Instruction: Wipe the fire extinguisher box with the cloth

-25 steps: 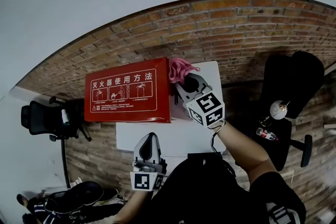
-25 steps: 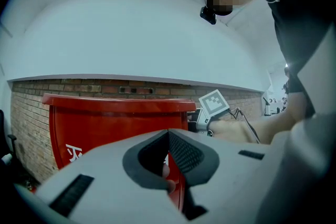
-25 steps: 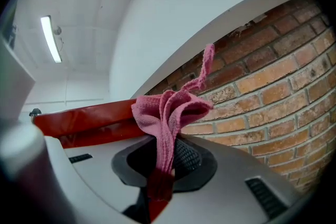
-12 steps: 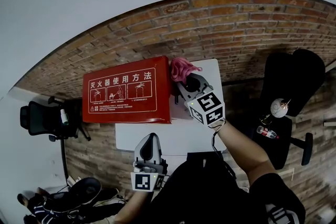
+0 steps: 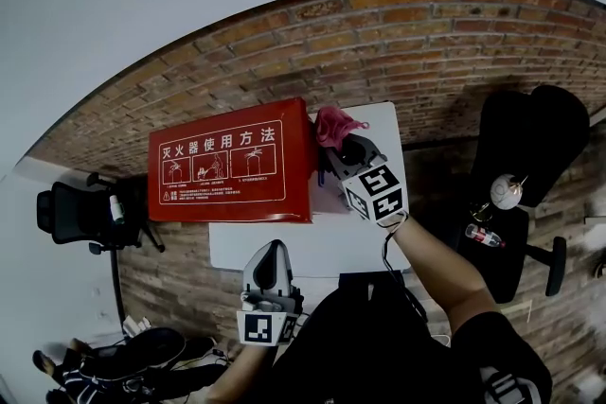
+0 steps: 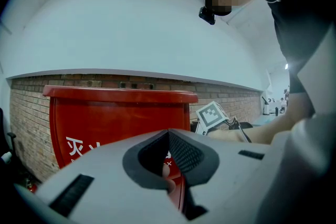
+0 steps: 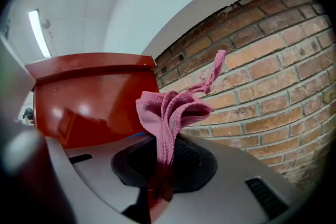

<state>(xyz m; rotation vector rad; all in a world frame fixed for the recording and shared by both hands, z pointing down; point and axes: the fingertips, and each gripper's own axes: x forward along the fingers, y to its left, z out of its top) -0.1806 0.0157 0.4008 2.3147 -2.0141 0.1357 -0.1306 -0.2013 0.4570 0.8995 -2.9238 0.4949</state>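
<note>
The red fire extinguisher box (image 5: 232, 161) with white print stands on a white table (image 5: 284, 249) against a brick wall. My right gripper (image 5: 339, 142) is at the box's right end, shut on a pink cloth (image 5: 333, 123) that bunches up above its jaws. In the right gripper view the cloth (image 7: 170, 113) rises from the gripper (image 7: 165, 147), with the box (image 7: 89, 97) just to the left. My left gripper (image 5: 272, 247) hovers over the table's near edge, shut and holding nothing. In its own view that gripper (image 6: 168, 134) faces the box (image 6: 105, 118).
A black office chair (image 5: 80, 213) stands at the left and another black chair (image 5: 525, 147) at the right. A bottle (image 5: 483, 239) and a round white object (image 5: 505, 194) lie near the right chair. Dark shoes and bags (image 5: 133, 360) sit on the floor at the lower left.
My right gripper and the pink cloth have shifted a little to the right, off the box's top right corner. The left gripper has stayed in place.
</note>
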